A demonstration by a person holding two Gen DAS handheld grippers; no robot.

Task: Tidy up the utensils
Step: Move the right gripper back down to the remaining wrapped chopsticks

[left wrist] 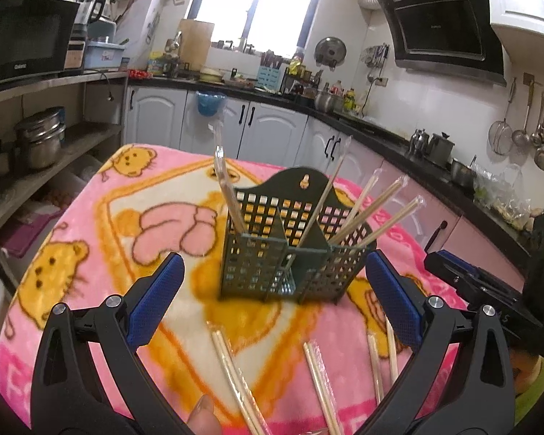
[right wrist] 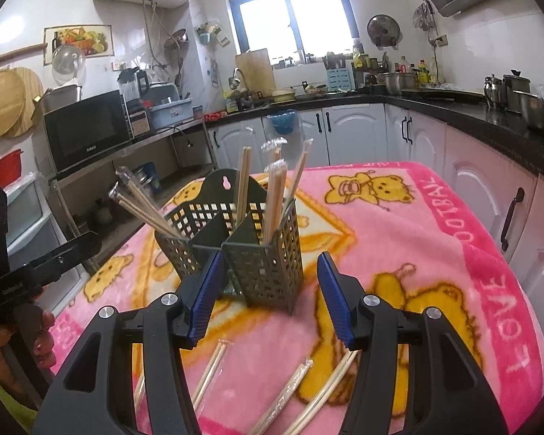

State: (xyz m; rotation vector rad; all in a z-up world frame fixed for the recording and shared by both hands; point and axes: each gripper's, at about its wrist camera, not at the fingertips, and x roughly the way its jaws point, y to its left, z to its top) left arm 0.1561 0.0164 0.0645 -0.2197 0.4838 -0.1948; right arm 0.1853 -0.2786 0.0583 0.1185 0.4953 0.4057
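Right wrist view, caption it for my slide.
Open right gripper faces dark green perforated plastic utensil caddy; wrapped wooden chopsticks lie on pink blanket.

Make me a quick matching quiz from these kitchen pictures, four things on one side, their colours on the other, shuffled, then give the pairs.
Things:
1. slotted plastic utensil holder
2. fleece bear-print blanket
3. microwave oven
4. pads of the right gripper

Colours:
A. blue
B. pink
C. dark green
D. black

Pairs: 1-C, 2-B, 3-D, 4-A
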